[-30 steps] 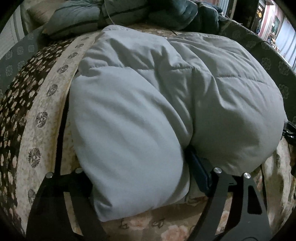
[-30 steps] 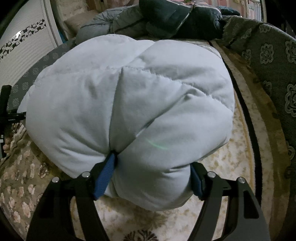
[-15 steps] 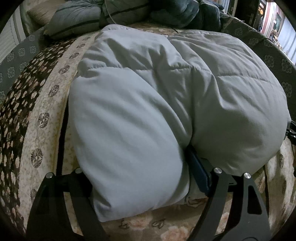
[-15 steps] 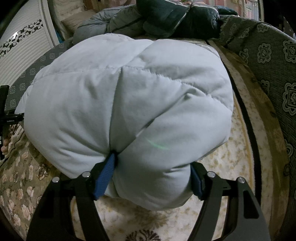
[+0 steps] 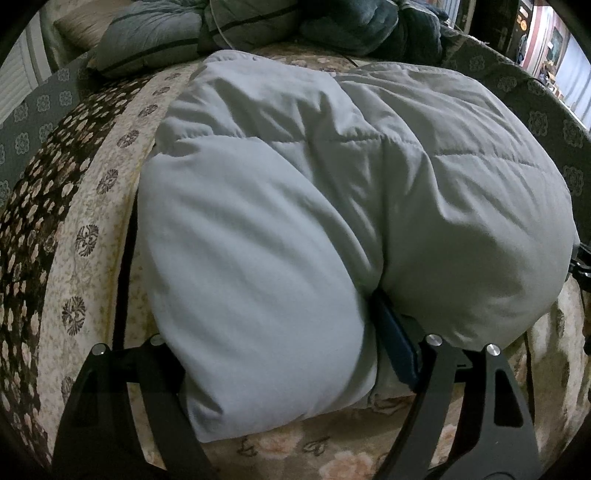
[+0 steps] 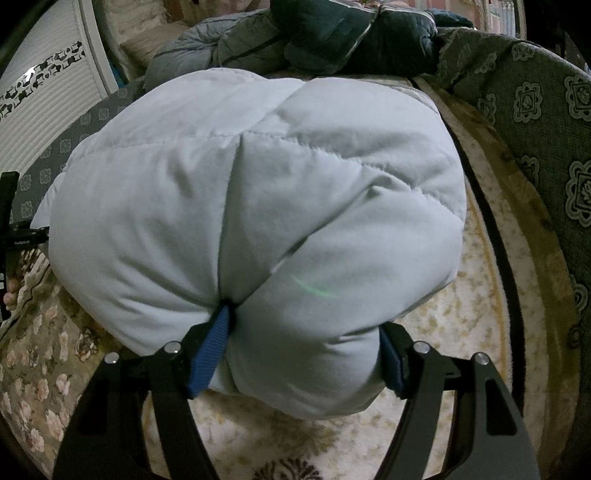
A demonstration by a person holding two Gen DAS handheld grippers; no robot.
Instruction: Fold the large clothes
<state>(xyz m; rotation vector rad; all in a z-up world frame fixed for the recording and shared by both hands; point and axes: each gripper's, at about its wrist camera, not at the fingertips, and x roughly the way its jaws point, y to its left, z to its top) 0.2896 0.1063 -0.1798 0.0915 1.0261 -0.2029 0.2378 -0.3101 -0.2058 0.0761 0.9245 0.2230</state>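
Observation:
A puffy, pale grey quilted coat (image 5: 332, 206) lies bundled on the floral bedspread (image 5: 85, 236). My left gripper (image 5: 277, 332) is shut on its near left lobe; the blue pad (image 5: 397, 347) presses into a crease and the other finger is buried under the fabric. In the right wrist view the same coat (image 6: 258, 206) bulges toward the camera. My right gripper (image 6: 303, 347) is shut on its near right lobe, with both blue pads (image 6: 210, 358) sunk into the padding.
Dark folded quilts (image 5: 354, 26) and a grey padded piece (image 5: 147, 40) are piled at the far end of the bed. A grey patterned cover (image 6: 546, 122) rises on the right. A white ribbed panel (image 6: 44, 110) stands at the left.
The left view has drifted slightly across the bed. Both grippers keep the same hold on the coat.

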